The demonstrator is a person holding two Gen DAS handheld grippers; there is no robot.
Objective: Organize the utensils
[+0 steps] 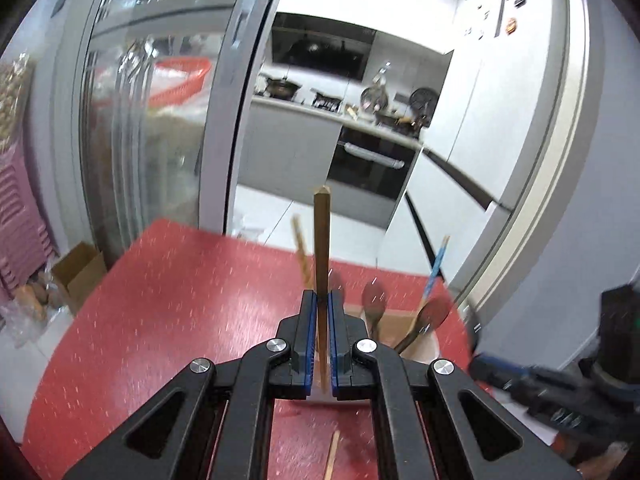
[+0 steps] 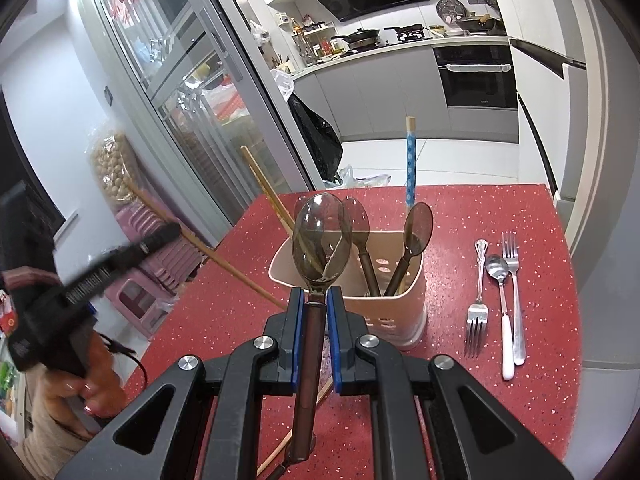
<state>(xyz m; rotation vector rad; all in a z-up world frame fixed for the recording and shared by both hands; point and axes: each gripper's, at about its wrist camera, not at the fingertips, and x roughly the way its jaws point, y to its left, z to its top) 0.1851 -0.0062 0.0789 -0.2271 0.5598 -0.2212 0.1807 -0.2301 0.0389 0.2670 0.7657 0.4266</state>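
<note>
Utensils are sitting in the beige holder (image 2: 384, 280) mid red table (image 2: 500, 208) while your left gripper (image 1: 321, 300) is clamping a chopstick (image 1: 321, 240) and your right gripper (image 2: 316, 296) a brown spoon (image 2: 320, 236), with the table's far edge opening onto the kitchen floor.

In the left wrist view the utensil holder (image 1: 420, 346) sits mostly hidden behind the left claw (image 1: 321, 300), and the spoons (image 1: 374, 300) in it are smeared by motion blur. The right claw (image 1: 520, 376) shows there only as a dark blur at the right edge. In the right wrist view the left claw (image 2: 176, 230) is blurred too. A chopstick (image 2: 296, 436) on the surface (image 2: 500, 208) disappears under the claw's frame, and the brown spoon (image 2: 322, 236) hides part of the holder's contents.
</note>
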